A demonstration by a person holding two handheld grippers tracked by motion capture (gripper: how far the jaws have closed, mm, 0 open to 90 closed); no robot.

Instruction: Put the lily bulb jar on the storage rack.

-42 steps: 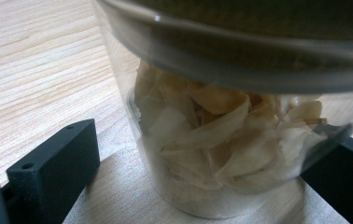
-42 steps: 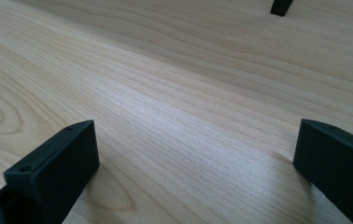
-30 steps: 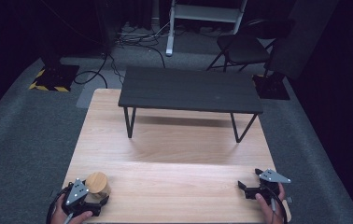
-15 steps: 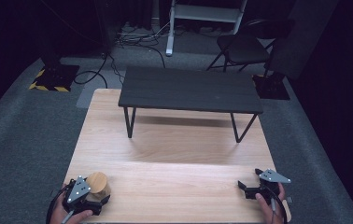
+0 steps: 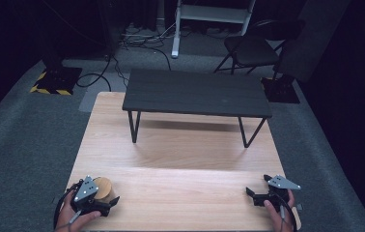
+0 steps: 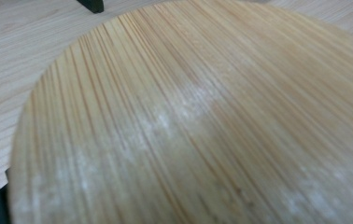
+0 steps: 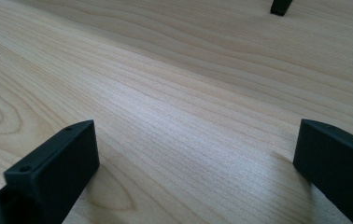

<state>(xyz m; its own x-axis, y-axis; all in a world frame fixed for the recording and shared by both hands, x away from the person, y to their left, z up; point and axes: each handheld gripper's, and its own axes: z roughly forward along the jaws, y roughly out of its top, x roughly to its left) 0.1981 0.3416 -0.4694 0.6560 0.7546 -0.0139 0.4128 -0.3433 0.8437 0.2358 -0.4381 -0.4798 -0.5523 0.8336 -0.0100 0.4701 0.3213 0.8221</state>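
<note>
Down at the bench's near-left corner, the left gripper sat against a round bamboo disc; its grip couldn't be judged. The right gripper rested spread wide, grasping nothing.

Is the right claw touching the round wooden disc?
Apart. In the high view the right claw sits at the table's near right corner, and the wooden disc lies by the left claw, bare tabletop between them.

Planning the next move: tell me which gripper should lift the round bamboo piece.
Left. The left gripper is already at the round bamboo piece, which looms close in the left gripper view. The right gripper sits open at the table's opposite near corner, with only bare wood between its jaws.
</note>
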